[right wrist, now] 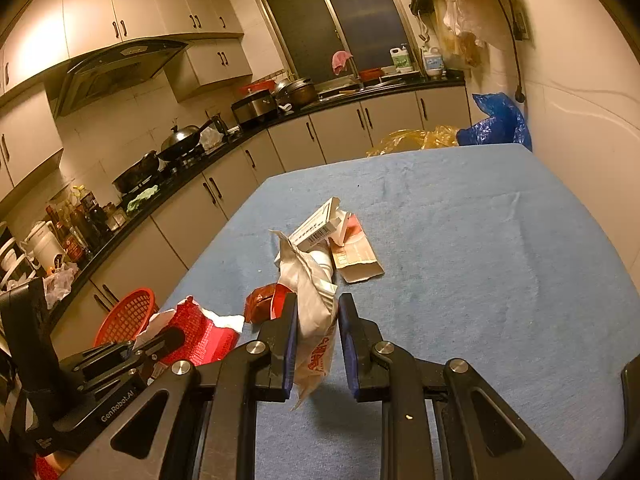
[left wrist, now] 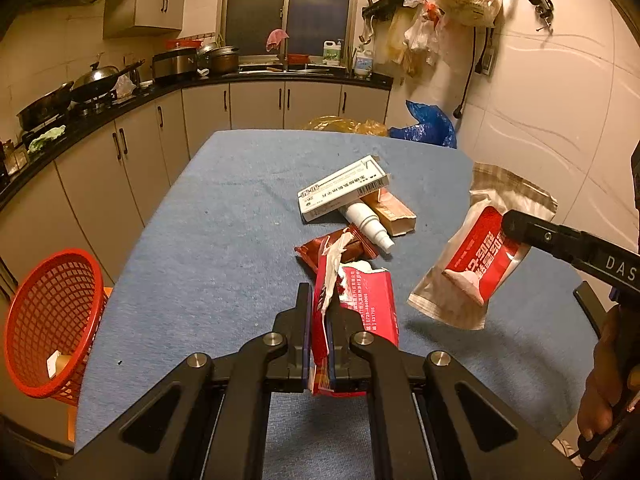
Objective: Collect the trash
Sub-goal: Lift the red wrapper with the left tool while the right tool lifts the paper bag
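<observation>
Trash gripped on both sides: left tool (left wrist: 320, 300) pressed together on torn red packet (left wrist: 360, 304), held just above blue-covered tabletop (left wrist: 208, 240); right tool (right wrist: 318, 304) pinching white-and-red pouch (right wrist: 314, 304) between its pads, pouch hanging clear of the cloth. Seen from the left tool, pouch (left wrist: 480, 256) hung ahead and to the right, clamped near its upper edge by the right tool (left wrist: 516, 224). Ahead of the left tool, lying on the tabletop: brown wrapper (left wrist: 340, 248) nearest, then white bottle (left wrist: 368, 224), white box (left wrist: 344, 192) resting across bottle, tan carton (left wrist: 394, 212) just beside both. Down to the left, off the tabletop edge, stood red mesh basket (left wrist: 52, 320) with a small pale item inside. From the right tool, same pile (right wrist: 332, 236) straight ahead, partly hidden behind the pouch; left tool (right wrist: 160, 340) with red packet (right wrist: 196, 328) low to the left, basket (right wrist: 128, 314) beyond it. Kitchen counter (left wrist: 120, 104) farther off to the left.
</observation>
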Motion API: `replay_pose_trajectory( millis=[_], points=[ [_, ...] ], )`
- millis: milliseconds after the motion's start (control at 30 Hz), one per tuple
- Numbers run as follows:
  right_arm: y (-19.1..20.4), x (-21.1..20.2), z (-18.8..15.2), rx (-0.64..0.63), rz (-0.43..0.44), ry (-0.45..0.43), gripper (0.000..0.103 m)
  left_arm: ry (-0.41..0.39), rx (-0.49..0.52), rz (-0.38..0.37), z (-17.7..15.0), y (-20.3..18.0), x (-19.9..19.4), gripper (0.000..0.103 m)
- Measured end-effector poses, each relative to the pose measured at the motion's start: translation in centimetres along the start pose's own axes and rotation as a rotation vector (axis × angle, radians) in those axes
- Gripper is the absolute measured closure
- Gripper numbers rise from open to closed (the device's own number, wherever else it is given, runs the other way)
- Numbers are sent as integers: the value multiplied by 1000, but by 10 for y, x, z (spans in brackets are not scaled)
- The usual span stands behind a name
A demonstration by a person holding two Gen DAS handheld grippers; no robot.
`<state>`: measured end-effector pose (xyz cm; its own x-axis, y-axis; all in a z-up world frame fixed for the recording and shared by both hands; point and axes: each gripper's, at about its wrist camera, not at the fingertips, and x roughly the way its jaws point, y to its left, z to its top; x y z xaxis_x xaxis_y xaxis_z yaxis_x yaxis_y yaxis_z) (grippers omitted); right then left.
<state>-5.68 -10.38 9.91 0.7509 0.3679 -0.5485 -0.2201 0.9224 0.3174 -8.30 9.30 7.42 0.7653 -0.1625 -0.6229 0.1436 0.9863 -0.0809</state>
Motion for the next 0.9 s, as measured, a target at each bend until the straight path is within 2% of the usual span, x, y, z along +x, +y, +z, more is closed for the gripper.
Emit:
replay_pose_trajectory(
  millis=[900],
  points=[
    [7, 3, -3, -26, 16, 5, 82, -15, -5, 6, 3, 1, -7, 98]
  ],
)
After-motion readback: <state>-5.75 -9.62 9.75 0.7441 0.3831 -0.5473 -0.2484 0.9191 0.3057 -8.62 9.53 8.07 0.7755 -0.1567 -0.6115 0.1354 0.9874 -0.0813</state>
